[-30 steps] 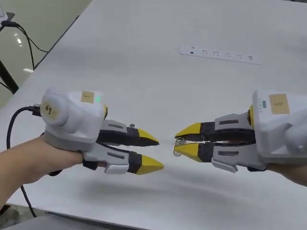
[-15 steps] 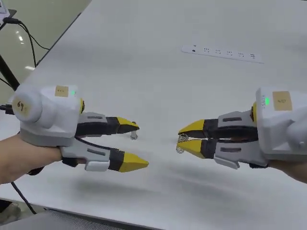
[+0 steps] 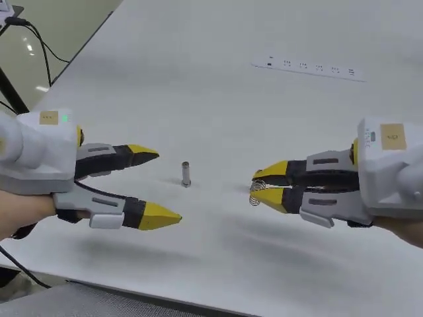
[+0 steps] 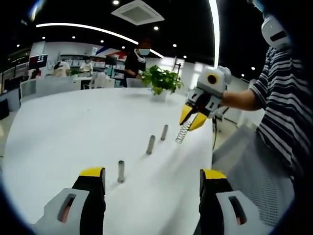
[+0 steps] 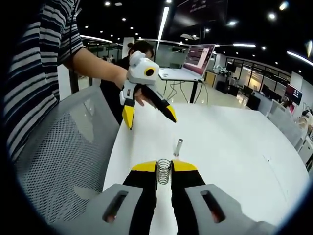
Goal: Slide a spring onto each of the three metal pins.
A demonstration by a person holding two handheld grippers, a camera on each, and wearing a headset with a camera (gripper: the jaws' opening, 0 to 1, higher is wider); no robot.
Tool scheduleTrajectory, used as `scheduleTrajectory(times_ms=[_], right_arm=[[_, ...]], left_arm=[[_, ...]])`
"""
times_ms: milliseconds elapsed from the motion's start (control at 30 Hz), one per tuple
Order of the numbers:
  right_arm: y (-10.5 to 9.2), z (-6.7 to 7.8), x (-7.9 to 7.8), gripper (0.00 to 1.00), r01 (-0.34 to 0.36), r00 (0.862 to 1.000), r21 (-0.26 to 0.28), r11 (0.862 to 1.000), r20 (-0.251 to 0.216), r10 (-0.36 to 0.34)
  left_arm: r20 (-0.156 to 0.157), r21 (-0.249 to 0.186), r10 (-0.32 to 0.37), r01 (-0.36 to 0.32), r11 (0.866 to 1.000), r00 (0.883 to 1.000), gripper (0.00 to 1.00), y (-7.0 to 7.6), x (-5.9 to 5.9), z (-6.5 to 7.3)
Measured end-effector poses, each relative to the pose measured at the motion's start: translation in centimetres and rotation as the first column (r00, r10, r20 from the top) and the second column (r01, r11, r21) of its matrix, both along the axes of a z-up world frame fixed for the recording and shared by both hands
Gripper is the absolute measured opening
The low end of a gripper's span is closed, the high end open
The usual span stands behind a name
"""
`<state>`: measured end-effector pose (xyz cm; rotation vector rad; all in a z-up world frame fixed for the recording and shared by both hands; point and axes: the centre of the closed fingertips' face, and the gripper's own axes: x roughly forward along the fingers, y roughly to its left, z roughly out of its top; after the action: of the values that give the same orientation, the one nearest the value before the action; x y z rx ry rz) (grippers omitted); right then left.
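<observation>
A short metal pin (image 3: 186, 174) stands upright on the white table (image 3: 218, 112), between my two grippers. The left gripper view shows three pins in a row: a near one (image 4: 121, 171), a middle one (image 4: 151, 144) and a far one (image 4: 164, 132). My left gripper (image 3: 166, 185) is open, its yellow tips spread wide just left of the pin, with nothing in it (image 4: 152, 172). My right gripper (image 3: 258, 188) is shut on a small wire spring (image 3: 256, 192), right of the pin. The spring (image 5: 164, 171) stands upright between the yellow tips, and a pin (image 5: 179, 147) is just beyond it.
A white power strip (image 3: 310, 68) lies at the far right of the table. A black cable (image 3: 41, 58) hangs off the left edge. The table's front edge runs close below both grippers. A mesh chair (image 5: 63, 147) stands beside the table.
My left gripper has pulled away to the left and opened wider, uncovering the pin. My right gripper has stayed nearly in place with the spring.
</observation>
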<state>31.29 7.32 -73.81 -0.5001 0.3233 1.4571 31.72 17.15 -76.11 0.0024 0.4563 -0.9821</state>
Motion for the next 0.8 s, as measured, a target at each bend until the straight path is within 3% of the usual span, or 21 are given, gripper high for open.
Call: scheduleTrajectory(times_ms=[367,567,800], right_arm=[[-0.3,-0.8,0.1,0.07,0.021,1.0,-0.006,1.0,-0.007,-0.021],[-0.1,-1.6,0.6,0.07,0.04,0.999,-0.008,0.999,-0.012,-0.04],[2.0,-1.2,1.6,0.07,0.05,0.999,0.024,0.998,-0.013,-0.05]], left_arm=[[0.013,-0.008,0.076,-0.076,0.997,0.997,0.98,1.6,0.5,-0.1],[0.018,-0.006,0.103,-0.103,0.995,0.995,0.98,2.3,0.5,-0.1],[0.021,-0.011,0.118,-0.117,0.993,0.993,0.98,2.7,0.6,0.1]])
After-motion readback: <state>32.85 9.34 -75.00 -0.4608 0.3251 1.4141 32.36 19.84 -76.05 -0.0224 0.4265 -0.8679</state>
